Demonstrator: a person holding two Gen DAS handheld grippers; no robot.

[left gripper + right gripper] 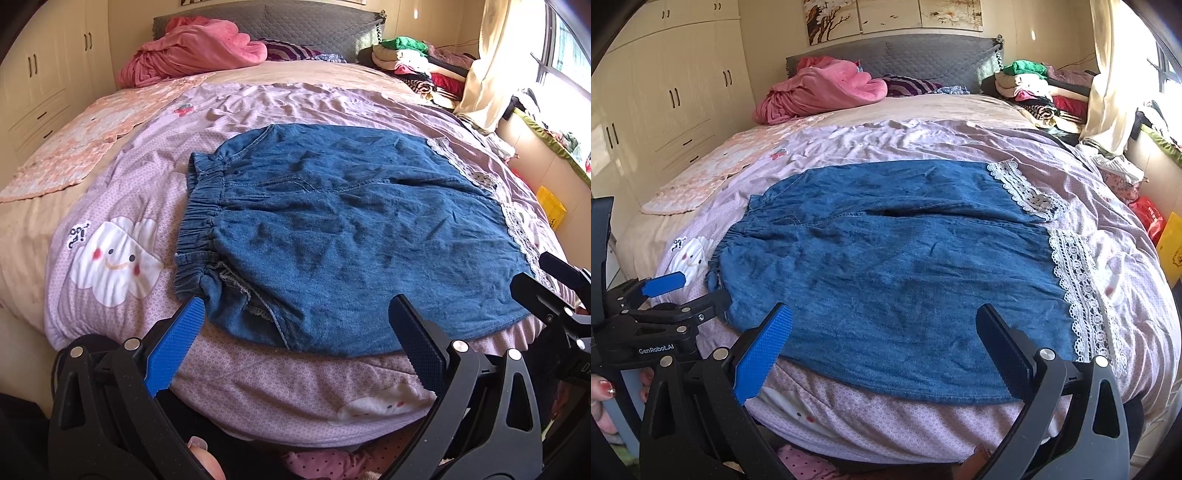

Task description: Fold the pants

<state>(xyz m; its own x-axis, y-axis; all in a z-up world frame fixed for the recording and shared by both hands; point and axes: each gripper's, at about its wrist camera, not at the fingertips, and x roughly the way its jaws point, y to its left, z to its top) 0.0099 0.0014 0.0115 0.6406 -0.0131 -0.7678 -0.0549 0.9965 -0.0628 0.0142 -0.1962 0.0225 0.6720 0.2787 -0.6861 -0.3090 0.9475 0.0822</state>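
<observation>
The jaws of the left gripper (295, 325) and right gripper (884, 325) are wide open and hold nothing. Just past them the blue pants (894, 266) lie flat on the bed (923, 110), both legs side by side. No fold looks made yet, so I think all the folding is left.

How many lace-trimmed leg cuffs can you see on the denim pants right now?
2. The far cuff lies toward the headboard on the pants; the near cuff runs along the right edge, nearest the right claw.

pants (332, 229) flat on quilt (129, 206) — waistband left
</observation>
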